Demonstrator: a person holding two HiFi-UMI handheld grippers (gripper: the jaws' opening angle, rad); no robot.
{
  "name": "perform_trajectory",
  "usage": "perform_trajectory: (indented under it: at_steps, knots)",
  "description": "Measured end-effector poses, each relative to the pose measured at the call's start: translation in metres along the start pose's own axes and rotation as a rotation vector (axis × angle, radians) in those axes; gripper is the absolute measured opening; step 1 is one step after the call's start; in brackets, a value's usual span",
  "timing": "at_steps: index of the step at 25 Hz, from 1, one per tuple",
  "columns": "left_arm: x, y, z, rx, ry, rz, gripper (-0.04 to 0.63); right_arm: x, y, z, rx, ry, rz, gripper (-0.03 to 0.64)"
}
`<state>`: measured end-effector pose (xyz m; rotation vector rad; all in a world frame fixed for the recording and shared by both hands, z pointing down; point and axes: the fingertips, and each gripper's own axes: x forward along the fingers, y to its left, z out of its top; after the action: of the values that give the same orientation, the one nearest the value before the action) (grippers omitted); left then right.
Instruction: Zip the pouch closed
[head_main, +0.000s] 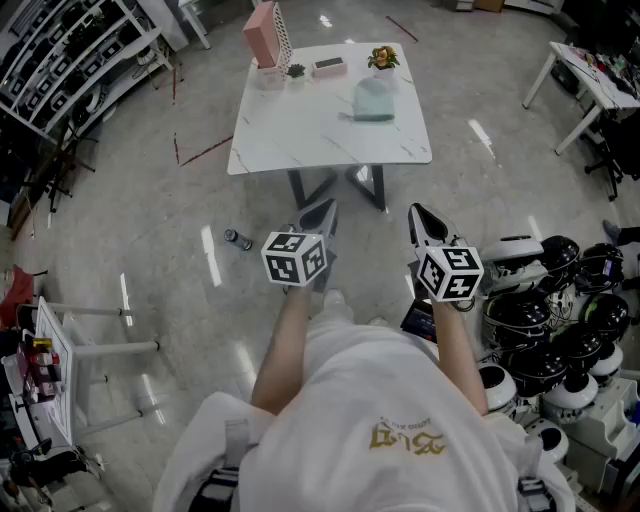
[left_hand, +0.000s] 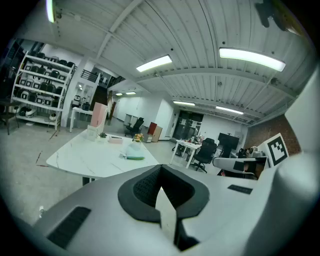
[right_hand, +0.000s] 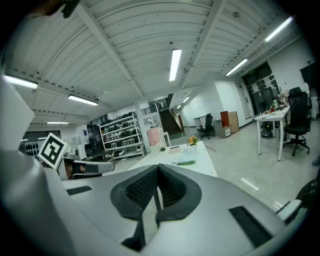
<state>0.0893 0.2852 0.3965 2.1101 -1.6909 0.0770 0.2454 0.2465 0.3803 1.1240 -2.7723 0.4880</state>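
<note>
Marble worktop (head_main: 300, 140): well ahead of both claws, out of reach.
Pouch (head_main: 374, 100): lies towards its far edge, untouched.
Left claw (head_main: 318, 215): pressed together, empty.
Right claw (head_main: 425, 222): pressed together, empty; probably nothing to grip until nearer.

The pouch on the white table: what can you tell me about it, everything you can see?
The pouch is pale mint green, soft-looking and slightly see-through, with a darker green strip along its near edge. It sits on the far right part of the white marble-look table, just in front of a small pot of flowers. Only the tabletop seems to touch it. Its zip is too small to judge.
</note>
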Motion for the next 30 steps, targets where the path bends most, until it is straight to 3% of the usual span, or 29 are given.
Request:
perform_trajectory:
  at_steps: [10,14,15,16,17,25,30]
  knots:
    - [-0.014,0.001,0.002,0.0,-0.015,0.019,0.018,-0.008,0.003,-0.005,0.005,0.002,-0.004,0.012]
    - [-0.018,0.001,0.006,-0.027,-0.049,0.0,0.019,-0.014,0.001,0.004,0.06,-0.064,0.014,0.012]
    - [-0.017,0.001,0.008,-0.048,-0.063,-0.015,0.082,-0.013,0.002,0.006,0.076,-0.081,0.035,0.013]
    - [-0.016,0.002,0.011,-0.067,-0.074,-0.027,0.187,-0.011,0.004,0.008,0.082,-0.083,0.055,0.055]
    - [-0.015,0.002,0.012,-0.076,-0.081,-0.032,0.201,-0.008,0.005,0.008,0.076,-0.075,0.067,0.107]
    - [-0.011,0.027,0.017,-0.038,-0.056,0.02,0.198,0.02,0.01,0.007,0.02,-0.026,0.046,0.175]
    - [0.012,0.042,0.024,-0.026,-0.049,0.012,0.176,0.046,0.0,0.006,0.026,-0.007,0.034,0.179]
